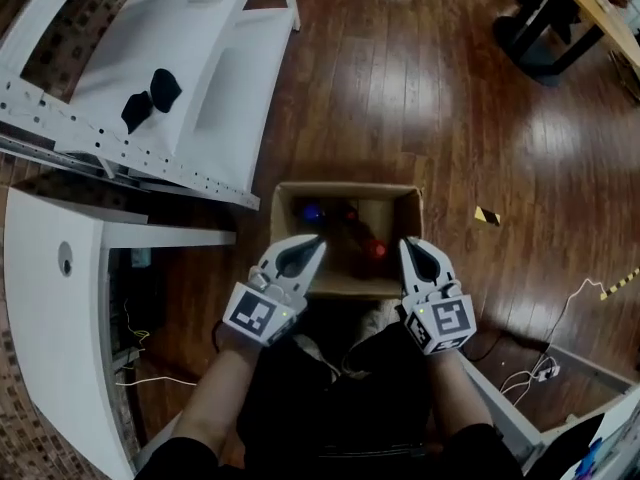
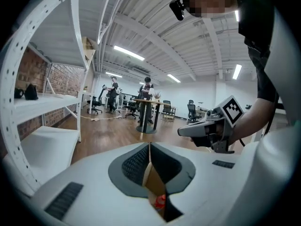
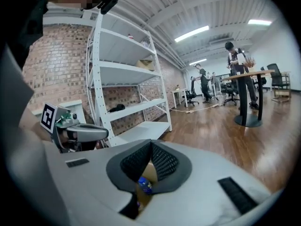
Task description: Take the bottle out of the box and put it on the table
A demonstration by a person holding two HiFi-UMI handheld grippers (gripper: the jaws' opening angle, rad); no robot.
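Hovering near the box (image 1: pixel 345 188), my left gripper (image 1: pixel 315 244) and right gripper (image 1: pixel 408 247) are both clenched, empty. The bottle (image 1: pixel 372 248) sits inside the box, untouched.

Head view dim, glare on wood floor (image 1: pixel 400 88); other views bright under ceiling strip lights (image 2: pixel 128 53), fisheye-bent, dark corners.

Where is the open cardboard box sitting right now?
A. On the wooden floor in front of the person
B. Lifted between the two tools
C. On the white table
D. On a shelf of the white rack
A: the head view shows the cardboard box standing on the wooden floor, with the left tool and right tool over its near side, both shut and holding nothing.
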